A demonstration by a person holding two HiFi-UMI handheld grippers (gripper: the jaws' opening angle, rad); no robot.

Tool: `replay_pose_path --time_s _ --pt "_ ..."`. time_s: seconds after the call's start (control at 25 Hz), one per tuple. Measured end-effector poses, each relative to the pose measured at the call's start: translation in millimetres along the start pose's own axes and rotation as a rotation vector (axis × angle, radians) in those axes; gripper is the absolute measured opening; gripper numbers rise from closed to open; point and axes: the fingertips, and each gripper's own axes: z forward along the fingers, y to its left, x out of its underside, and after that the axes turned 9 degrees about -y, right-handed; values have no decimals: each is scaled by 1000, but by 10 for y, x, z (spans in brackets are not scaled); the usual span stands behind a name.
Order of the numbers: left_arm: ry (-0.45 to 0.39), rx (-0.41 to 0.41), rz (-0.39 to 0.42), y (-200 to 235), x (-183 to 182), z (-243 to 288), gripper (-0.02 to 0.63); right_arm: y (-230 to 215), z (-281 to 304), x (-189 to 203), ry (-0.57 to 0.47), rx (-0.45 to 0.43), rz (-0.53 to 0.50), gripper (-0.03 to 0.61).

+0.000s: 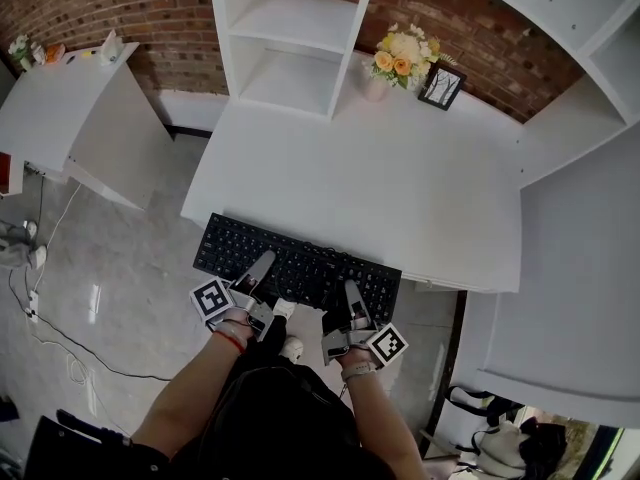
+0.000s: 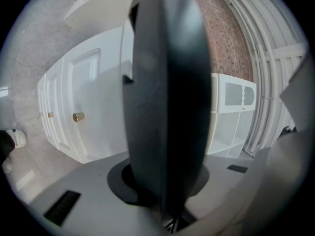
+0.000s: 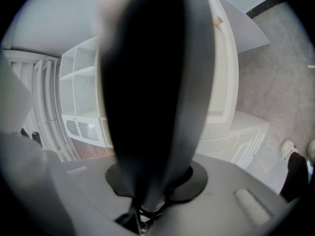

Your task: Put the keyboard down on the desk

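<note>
A black keyboard [image 1: 300, 265] is held level at the front edge of the white desk [image 1: 400, 188], most of it out over the floor. My left gripper [image 1: 263, 264] is shut on its near edge left of centre. My right gripper [image 1: 351, 292] is shut on the near edge right of centre. In the left gripper view the keyboard [image 2: 165, 97] stands edge-on as a dark slab between the jaws. The right gripper view shows the same dark keyboard slab [image 3: 155, 92] filling the gap between its jaws. The fingertips are hidden behind the keyboard in both gripper views.
At the back of the desk stand a vase of flowers [image 1: 400, 56], a small picture frame [image 1: 441, 85] and a white shelf unit [image 1: 295, 38]. A white side table [image 1: 70, 98] is on the left, a desk wing [image 1: 580, 268] on the right. Cables [image 1: 60, 343] lie on the floor.
</note>
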Motion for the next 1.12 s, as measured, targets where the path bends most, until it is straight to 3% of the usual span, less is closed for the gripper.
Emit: replay_pose_path --time_s 0.64,0.76,0.92,1.12 --pt "67 -49 -20 159 -62 218 71 -146 192 -26 -25 33 9 77" --pt "139 -55 -11 162 -33 270 75 -152 231 -48 -47 45 17 75" --pt "298 -32 73 137 80 249 96 -148 315 -93 -77 52 33 71" --pt "341 -11 80 117 144 221 112 -129 398 -158 -124 40 33 71"
